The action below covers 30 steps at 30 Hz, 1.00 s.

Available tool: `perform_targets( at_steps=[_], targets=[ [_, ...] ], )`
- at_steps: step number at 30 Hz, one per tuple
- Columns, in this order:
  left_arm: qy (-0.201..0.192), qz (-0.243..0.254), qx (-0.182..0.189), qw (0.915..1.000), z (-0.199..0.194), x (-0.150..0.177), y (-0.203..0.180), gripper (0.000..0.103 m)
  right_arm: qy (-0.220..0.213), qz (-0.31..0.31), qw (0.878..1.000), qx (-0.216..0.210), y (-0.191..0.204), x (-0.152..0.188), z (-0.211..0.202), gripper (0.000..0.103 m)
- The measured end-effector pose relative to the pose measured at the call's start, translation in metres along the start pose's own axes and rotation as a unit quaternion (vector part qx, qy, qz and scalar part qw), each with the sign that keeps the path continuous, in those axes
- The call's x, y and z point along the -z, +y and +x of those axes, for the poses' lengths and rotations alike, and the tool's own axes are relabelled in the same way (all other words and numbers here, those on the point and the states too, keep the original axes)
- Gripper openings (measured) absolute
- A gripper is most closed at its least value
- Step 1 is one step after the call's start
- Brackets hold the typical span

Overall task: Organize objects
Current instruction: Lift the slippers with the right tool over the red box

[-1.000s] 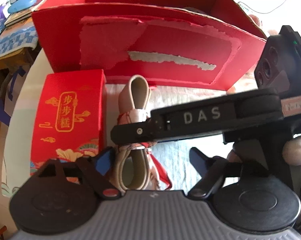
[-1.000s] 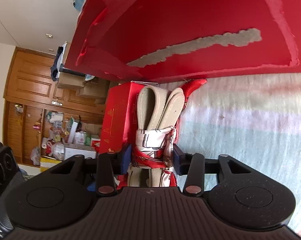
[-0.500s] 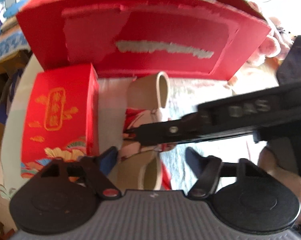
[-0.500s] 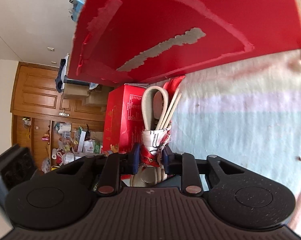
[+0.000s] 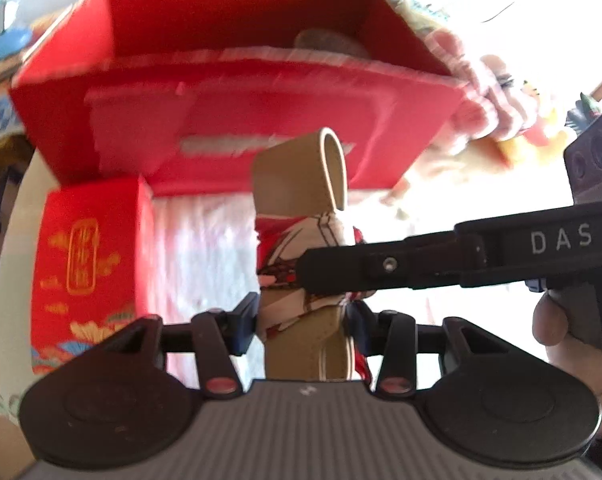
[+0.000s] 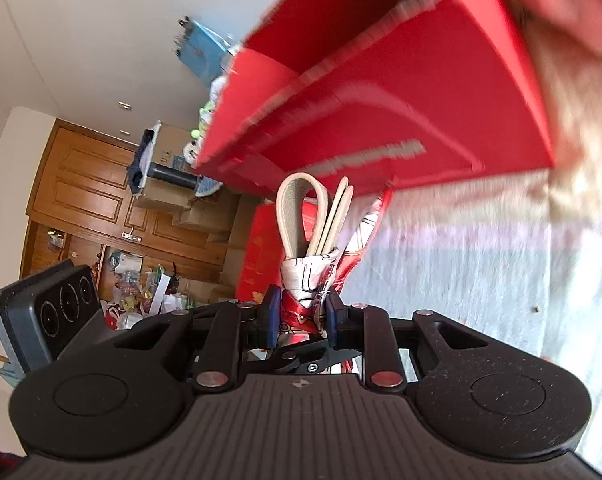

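Beige strap bundle (image 5: 301, 184), tied with a red scarf, hangs above the tabletop before the big red box (image 5: 237, 92), pinched by both the left claw (image 5: 303, 322) and right claw (image 6: 299, 314); pulling apart could loosen the scarf.

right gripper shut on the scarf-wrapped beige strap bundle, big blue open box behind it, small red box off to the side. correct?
One error: the big open box is red, not blue, as the left wrist view shows. The rest holds: the right gripper is shut on the scarf-wrapped beige strap bundle, and the small red box stands off to the side.
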State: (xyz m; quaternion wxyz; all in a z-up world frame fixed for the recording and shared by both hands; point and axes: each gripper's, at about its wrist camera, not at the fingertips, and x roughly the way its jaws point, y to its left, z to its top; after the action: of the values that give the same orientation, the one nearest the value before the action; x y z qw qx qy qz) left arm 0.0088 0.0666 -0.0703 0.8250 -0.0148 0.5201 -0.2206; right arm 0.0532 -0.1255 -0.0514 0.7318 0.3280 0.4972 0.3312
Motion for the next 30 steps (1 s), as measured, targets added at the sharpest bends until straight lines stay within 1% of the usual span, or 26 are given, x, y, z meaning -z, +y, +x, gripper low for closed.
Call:
perform_targets(
  at_steps=[3, 4, 10, 12, 16, 22, 24, 26, 30],
  targets=[
    [-0.025, 0.013, 0.023, 0.9993, -0.019, -0.01, -0.005, 0.044, -0.017, -0.013, 1.0, -0.004, 0.013, -0.003, -0.008, 0.024],
    [-0.034, 0.019, 0.028, 0.9989, -0.014, -0.016, -0.015, 0.044, -0.024, -0.02, 1.0, -0.005, 0.017, -0.005, -0.011, 0.024],
    [-0.083, 0.044, 0.051, 0.9942, -0.055, -0.035, -0.02, 0.044, -0.065, -0.051, 0.997, -0.007, 0.044, -0.022, -0.025, 0.024],
    [-0.098, 0.052, 0.059, 0.9921, -0.056, -0.047, -0.025, 0.044, -0.077, -0.06, 0.995, -0.008, 0.051, -0.03, -0.027, 0.024],
    [-0.131, 0.068, 0.067, 0.9867, -0.067, -0.07, -0.026, 0.044, -0.099, -0.086, 0.991, -0.006, 0.064, -0.051, -0.031, 0.024],
    [-0.182, 0.084, 0.066, 0.9775, -0.091, -0.11, -0.017, 0.044, -0.133, -0.128, 0.983, -0.007, 0.09, -0.088, -0.026, 0.024],
    [-0.19, 0.088, 0.062, 0.9758, -0.091, -0.122, -0.013, 0.044, -0.137, -0.135, 0.981, -0.001, 0.093, -0.099, -0.021, 0.024],
    [-0.187, 0.09, 0.058, 0.9764, -0.085, -0.134, -0.005, 0.044, -0.132, -0.137, 0.982, 0.017, 0.093, -0.11, -0.008, 0.024],
    [-0.154, 0.081, 0.052, 0.9833, -0.056, -0.152, 0.016, 0.044, -0.108, -0.113, 0.986, 0.055, 0.08, -0.126, 0.027, 0.024]
  ],
)
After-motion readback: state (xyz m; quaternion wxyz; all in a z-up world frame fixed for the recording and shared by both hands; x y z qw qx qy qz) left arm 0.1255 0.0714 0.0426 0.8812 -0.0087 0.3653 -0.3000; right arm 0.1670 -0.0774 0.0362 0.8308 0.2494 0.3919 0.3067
